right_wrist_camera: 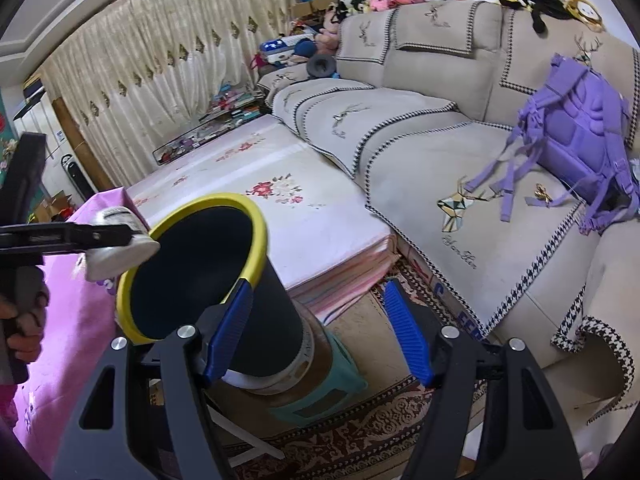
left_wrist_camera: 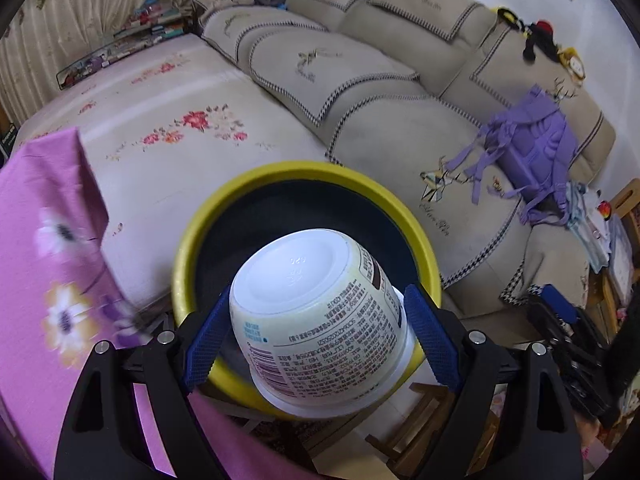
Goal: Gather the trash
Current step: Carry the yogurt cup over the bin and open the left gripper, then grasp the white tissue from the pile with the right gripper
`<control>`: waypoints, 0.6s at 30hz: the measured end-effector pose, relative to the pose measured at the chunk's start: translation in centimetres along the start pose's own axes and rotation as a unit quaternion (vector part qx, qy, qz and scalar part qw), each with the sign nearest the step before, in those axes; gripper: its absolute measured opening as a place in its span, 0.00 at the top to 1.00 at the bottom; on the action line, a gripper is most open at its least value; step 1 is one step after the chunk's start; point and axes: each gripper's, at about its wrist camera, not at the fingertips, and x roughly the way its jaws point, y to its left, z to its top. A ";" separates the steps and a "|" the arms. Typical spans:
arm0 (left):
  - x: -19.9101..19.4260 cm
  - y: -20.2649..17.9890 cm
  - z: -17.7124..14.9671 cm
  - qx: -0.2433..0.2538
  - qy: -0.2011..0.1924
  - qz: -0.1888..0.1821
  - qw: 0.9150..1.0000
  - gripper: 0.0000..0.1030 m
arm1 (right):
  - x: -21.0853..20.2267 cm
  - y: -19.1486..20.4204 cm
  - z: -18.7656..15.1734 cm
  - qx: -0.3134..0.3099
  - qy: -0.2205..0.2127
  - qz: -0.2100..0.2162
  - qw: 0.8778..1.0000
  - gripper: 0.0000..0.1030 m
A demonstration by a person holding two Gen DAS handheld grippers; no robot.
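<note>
your left gripper (left_wrist_camera: 316,334) pinches the white cup (left_wrist_camera: 320,320) over the yellow-rimmed bin (right_wrist_camera: 192,268). your right gripper (right_wrist_camera: 316,330) gapes empty just right of it, its left finger touching the bin wall. purple backpack (right_wrist_camera: 576,128) lies far right on the sofa (right_wrist_camera: 420,152).

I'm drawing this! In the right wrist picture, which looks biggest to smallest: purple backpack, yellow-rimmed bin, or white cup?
1. Black trash bin with yellow rim, though it sits nearest the camera, so that inflates it.
2. Purple padded backpack, farther off on the sofa; its true size against the bin is unsure.
3. White printed plastic cup, clearly smallest.
</note>
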 end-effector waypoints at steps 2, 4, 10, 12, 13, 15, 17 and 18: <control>1.6 0.0 0.4 -0.001 0.008 0.004 1.000 0.18 | 0.2 -0.8 -0.1 0.005 0.002 -0.005 1.000 0.36; 2.8 -0.1 0.8 -0.002 0.013 0.009 1.000 0.18 | 0.4 -1.4 -0.2 0.010 0.005 -0.008 1.000 0.36; 4.2 0.9 1.1 -0.007 0.027 0.031 0.999 0.15 | 0.5 -1.7 -0.6 0.014 0.008 -0.007 1.000 0.36; 3.4 1.2 0.8 -0.014 0.020 0.024 0.999 0.11 | 0.5 -1.3 -0.7 0.013 0.008 -0.003 1.000 0.36; 2.7 1.5 0.6 -0.016 0.016 0.019 1.000 0.10 | 0.5 -1.2 -0.7 0.012 0.008 -0.001 1.000 0.35; 1.0 1.8 0.1 -0.020 0.004 0.007 1.000 0.10 | 0.4 -0.6 -0.8 0.008 0.008 0.002 1.000 0.35; -1.4 2.4 -0.6 -0.033 -0.014 -0.008 0.999 0.10 | 0.2 0.0 -0.8 0.006 0.007 0.006 1.000 0.35; -2.9 2.7 -1.2 -0.039 -0.026 -0.016 0.999 0.10 | 0.0 0.3 -0.8 0.004 0.006 0.010 1.000 0.35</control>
